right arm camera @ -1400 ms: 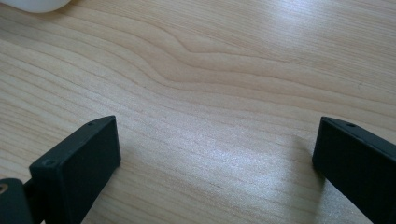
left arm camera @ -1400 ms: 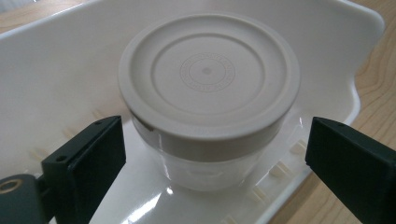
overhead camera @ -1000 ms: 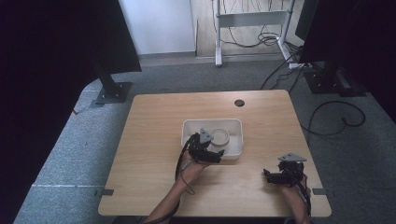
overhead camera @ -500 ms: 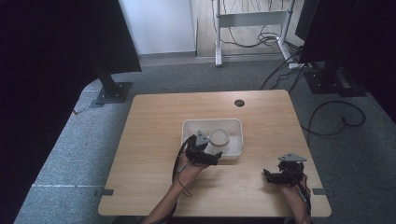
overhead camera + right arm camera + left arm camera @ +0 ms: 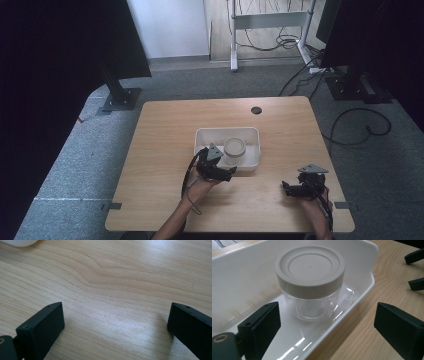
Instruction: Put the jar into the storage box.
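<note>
A clear jar [image 5: 234, 148] with a beige screw lid [image 5: 309, 267] stands upright in a white tray [image 5: 205, 137] at the table's middle. My left gripper [image 5: 227, 172] hovers open at the tray's near wall, a little short of the jar. In the left gripper view this gripper [image 5: 327, 327] has one jaw over the tray floor and the other over the wood outside the rim [image 5: 367, 287], with nothing between them. My right gripper [image 5: 286, 187] sits open over bare wood at the front right, and its own view shows the gripper [image 5: 112, 322] holding nothing.
The wooden table [image 5: 165, 150] has a round cable hole [image 5: 256, 110] at the back. A corner of the tray [image 5: 20, 242] shows in the right gripper view. Cables [image 5: 360, 125] and dark stand bases [image 5: 120, 97] lie on the carpet beyond.
My left gripper has drawn back a little toward the person, from over the tray to its near wall. The jar, tray and right gripper have stayed put.
</note>
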A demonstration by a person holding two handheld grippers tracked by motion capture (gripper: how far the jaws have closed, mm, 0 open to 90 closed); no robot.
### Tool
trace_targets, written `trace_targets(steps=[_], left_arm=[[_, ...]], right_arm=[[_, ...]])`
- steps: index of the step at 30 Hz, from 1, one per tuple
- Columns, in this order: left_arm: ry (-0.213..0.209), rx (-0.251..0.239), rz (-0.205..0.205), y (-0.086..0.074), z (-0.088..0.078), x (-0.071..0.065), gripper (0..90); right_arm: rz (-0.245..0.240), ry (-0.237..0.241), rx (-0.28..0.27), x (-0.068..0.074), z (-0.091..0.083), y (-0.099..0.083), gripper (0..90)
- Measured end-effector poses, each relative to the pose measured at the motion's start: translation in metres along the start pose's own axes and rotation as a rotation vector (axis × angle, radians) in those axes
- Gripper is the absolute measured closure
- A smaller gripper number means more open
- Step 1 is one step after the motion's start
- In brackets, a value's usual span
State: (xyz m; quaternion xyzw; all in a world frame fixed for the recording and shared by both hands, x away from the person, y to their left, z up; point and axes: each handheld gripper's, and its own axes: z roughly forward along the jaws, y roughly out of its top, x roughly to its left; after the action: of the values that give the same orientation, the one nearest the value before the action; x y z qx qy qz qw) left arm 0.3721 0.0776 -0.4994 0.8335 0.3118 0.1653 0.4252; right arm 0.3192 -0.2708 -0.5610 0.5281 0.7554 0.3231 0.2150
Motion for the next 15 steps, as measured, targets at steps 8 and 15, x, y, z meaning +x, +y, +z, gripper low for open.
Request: trace_targets(steps=[8,15], left_arm=[[-0.011,0.001,0.003,-0.005,-0.005,0.001,6.8],[-0.014,0.004,0.002,-0.011,-0.011,0.004,6.8]], right_arm=[[0.0,0.0,0.0,0.0,0.0,0.0,0.7],[0.0,0.0,0.0,0.0,0.0,0.0,0.7]])
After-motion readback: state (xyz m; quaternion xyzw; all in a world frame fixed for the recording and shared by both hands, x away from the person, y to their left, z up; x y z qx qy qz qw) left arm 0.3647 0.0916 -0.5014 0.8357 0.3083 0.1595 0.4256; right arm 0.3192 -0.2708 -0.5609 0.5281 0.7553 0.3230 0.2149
